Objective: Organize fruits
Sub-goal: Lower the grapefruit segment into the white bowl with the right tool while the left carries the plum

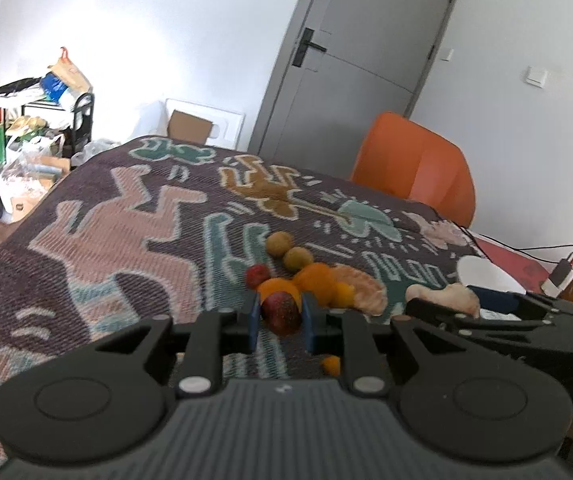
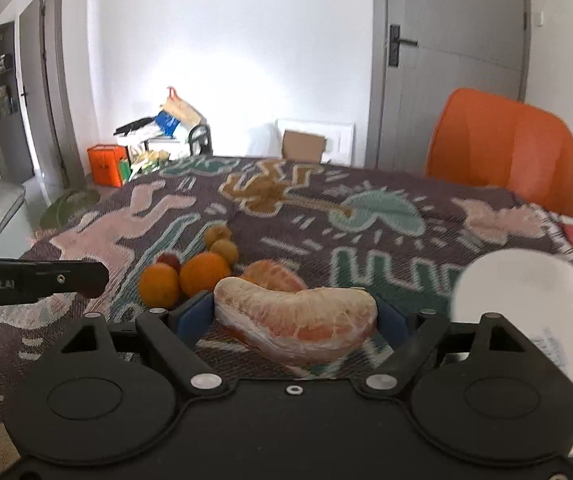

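Note:
My left gripper (image 1: 280,316) is shut on a dark red fruit (image 1: 281,313), held just above the patterned cloth. Beyond it lie two oranges (image 1: 316,280), a small red fruit (image 1: 257,275), two yellow-brown round fruits (image 1: 297,258) and a peeled pomelo segment (image 1: 360,288). My right gripper (image 2: 294,316) is shut on a large peeled pomelo segment (image 2: 298,316), held above the cloth. Past it lie another segment (image 2: 274,276), two oranges (image 2: 205,272), a red fruit (image 2: 169,260) and two yellow-brown fruits (image 2: 224,247). The right gripper also shows in the left wrist view (image 1: 442,300).
A white bowl (image 2: 526,312) stands at the right, close to my right gripper. An orange chair (image 2: 506,152) stands behind the table. A small orange fruit (image 1: 331,364) lies under my left gripper. Cables and a charger (image 1: 562,270) lie at the far right edge.

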A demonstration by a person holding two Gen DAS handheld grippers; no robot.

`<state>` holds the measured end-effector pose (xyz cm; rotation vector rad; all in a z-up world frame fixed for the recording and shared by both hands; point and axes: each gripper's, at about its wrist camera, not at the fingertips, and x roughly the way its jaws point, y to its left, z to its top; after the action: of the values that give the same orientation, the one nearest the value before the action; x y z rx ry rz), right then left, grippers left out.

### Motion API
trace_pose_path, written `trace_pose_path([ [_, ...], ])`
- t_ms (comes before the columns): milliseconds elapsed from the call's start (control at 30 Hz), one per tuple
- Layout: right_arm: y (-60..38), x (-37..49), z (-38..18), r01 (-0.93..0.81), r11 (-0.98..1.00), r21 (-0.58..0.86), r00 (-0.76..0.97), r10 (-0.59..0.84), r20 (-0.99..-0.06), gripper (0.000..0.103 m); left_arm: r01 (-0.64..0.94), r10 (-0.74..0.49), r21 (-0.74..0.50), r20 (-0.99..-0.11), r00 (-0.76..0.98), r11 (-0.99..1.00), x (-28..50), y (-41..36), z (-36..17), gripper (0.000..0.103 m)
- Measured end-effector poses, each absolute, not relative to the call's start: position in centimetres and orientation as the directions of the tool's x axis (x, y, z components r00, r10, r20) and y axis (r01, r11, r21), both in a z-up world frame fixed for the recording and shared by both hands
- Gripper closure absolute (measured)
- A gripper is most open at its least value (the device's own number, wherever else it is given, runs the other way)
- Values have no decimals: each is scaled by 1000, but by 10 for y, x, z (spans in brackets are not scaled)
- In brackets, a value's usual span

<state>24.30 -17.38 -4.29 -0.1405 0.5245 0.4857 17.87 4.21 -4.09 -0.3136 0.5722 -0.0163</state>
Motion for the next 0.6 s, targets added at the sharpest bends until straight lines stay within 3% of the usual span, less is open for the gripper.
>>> trace_pose_path([
  [600, -283, 241, -38, -296, 955, 17, 842, 269, -468, 20, 74, -200, -252, -521, 830, 965, 204, -43, -24, 83],
])
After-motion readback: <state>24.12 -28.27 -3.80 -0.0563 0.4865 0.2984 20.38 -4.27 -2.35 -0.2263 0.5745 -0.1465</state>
